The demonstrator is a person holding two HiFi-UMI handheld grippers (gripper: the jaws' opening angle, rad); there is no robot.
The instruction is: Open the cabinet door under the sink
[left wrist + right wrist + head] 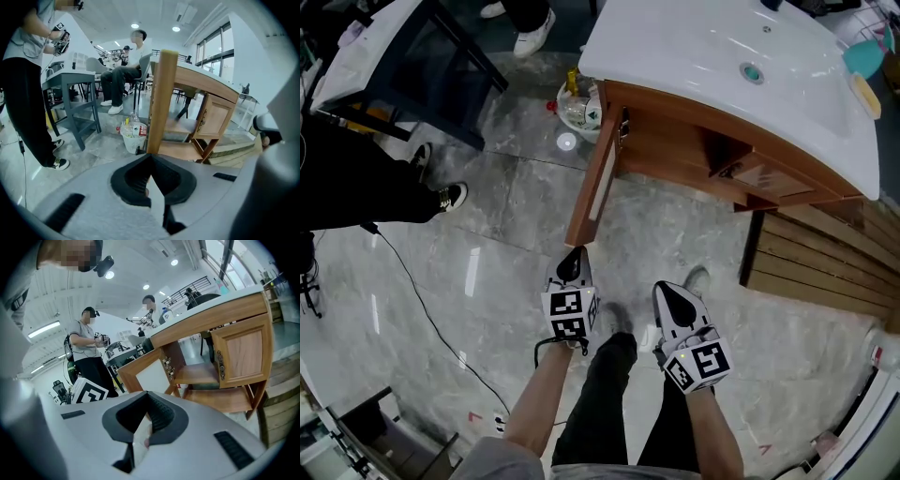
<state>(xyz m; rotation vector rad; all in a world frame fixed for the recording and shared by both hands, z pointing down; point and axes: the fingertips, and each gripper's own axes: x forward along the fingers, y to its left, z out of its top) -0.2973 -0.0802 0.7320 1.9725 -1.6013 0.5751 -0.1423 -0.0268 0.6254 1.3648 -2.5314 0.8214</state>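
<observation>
Your left claw [575, 255] is closed, jaws pressed together with nothing between them. It sits just beside the outer bottom corner of the open cabinet door [598, 178]; whether its tip touches the wood cannot be told. Your right claw [668, 291] is closed and empty too, a little to the right of the left one and well apart from the door.

Under both of them spreads the grey marble-patterned floor [487, 253]. The wooden cabinet [666, 155] stands at the upper right of your head view, carrying a white surface [675, 47] with the sink [741, 56] set into it. The cabinet door on the left side is swung far out toward you. In your left gripper view it stands edge-on, an upright wooden strip straight ahead of the jaws. In your right gripper view you see its pale inner panel and the open shelves behind it. The second door [243, 352], on the right, is shut, with a dark metal handle [219, 364] along its left edge. A slatted wooden platform [825, 267] lies on the floor to the right of the cabinet. A white basket [579, 108] full of bottles and rubbish stands by the cabinet's far corner, beyond the open door. A thin black cable [422, 300] trails over the floor on your left.
</observation>
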